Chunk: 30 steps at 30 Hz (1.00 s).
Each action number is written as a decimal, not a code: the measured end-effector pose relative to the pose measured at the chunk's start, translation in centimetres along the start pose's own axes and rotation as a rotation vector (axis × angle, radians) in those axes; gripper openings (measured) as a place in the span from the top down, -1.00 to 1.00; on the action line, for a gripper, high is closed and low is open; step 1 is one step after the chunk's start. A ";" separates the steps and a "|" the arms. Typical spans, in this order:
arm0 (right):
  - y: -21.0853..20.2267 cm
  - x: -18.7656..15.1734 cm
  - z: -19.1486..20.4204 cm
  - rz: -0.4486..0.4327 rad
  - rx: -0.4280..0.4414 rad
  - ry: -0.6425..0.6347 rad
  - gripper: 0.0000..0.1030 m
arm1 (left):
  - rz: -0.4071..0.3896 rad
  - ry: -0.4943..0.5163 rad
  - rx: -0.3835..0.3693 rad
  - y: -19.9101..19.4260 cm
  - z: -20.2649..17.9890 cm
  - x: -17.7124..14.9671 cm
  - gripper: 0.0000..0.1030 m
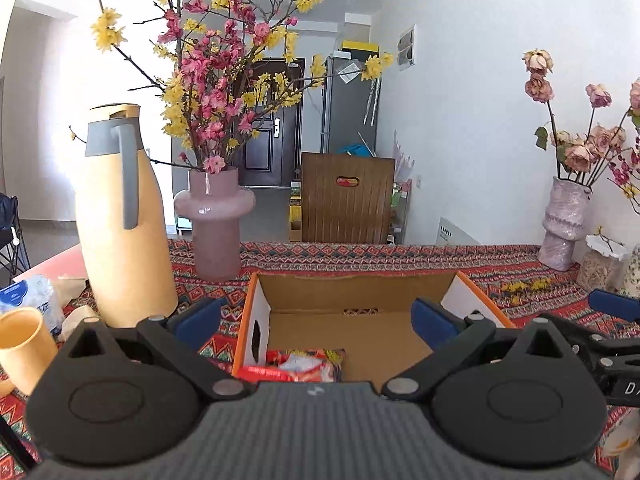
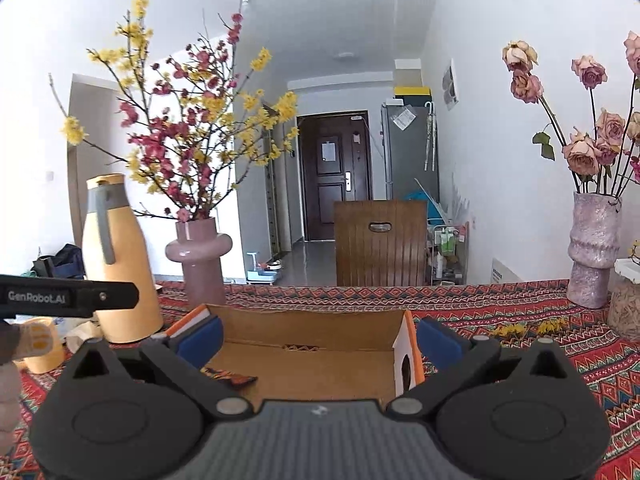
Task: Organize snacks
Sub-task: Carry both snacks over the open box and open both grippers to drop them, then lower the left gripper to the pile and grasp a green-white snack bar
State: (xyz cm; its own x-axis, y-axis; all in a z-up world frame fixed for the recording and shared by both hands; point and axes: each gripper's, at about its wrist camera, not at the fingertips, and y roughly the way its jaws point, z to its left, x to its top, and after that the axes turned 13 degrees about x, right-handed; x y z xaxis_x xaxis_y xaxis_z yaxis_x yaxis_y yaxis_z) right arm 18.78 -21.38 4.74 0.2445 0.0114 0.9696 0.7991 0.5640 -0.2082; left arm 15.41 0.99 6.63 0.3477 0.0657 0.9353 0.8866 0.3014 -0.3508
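Both the left gripper [image 1: 316, 318] and right gripper [image 2: 318, 338] hang spread and empty over the cardboard box [image 1: 360, 292]; crowding together, they might knock its wall or the thermos [image 1: 120, 220] near the table's left edge

A lived-in home — a dining room opening onto an entry hall. A table under a patterned cloth [image 2: 500, 312] carries a pink vase [image 1: 214, 220] of blossom branches at 11 o'clock, a yellow thermos jug [image 1: 120, 216] at 10, and a vase of dried roses [image 2: 594, 240] at 2. At 12 o'clock stand a wooden chair [image 2: 380, 240], a dark front door [image 2: 334, 176] and a grey fridge [image 2: 408, 152].
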 end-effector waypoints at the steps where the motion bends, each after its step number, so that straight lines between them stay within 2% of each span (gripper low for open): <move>1: -0.4 -0.1 0.2 -0.001 0.003 -0.001 -1.00 | 0.003 0.001 -0.002 -0.3 0.1 -0.3 -1.00; 10: -3.7 -2.2 2.0 0.018 0.027 0.022 -1.00 | 0.028 0.003 -0.005 -3.7 0.9 -2.7 -1.00; 20: -7.9 -5.2 3.4 0.050 0.011 0.061 -1.00 | 0.062 0.007 -0.005 -7.4 2.2 -5.8 -1.00; 24: -9.3 -6.4 3.8 0.072 0.006 0.081 -1.00 | 0.094 -0.005 0.000 -8.4 3.3 -7.2 -1.00; 30: -11.6 -8.7 4.4 0.095 -0.006 0.099 -1.00 | 0.170 -0.011 0.046 -8.8 4.7 -9.5 -1.00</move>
State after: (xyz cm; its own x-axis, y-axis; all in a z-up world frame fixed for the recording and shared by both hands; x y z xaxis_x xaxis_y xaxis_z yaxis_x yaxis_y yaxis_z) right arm 4.96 -24.39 -0.67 0.3718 -0.0168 0.9282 0.7731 0.5591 -0.2995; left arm 2.85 2.23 1.02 0.4880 0.1295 0.8632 0.8003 0.3283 -0.5017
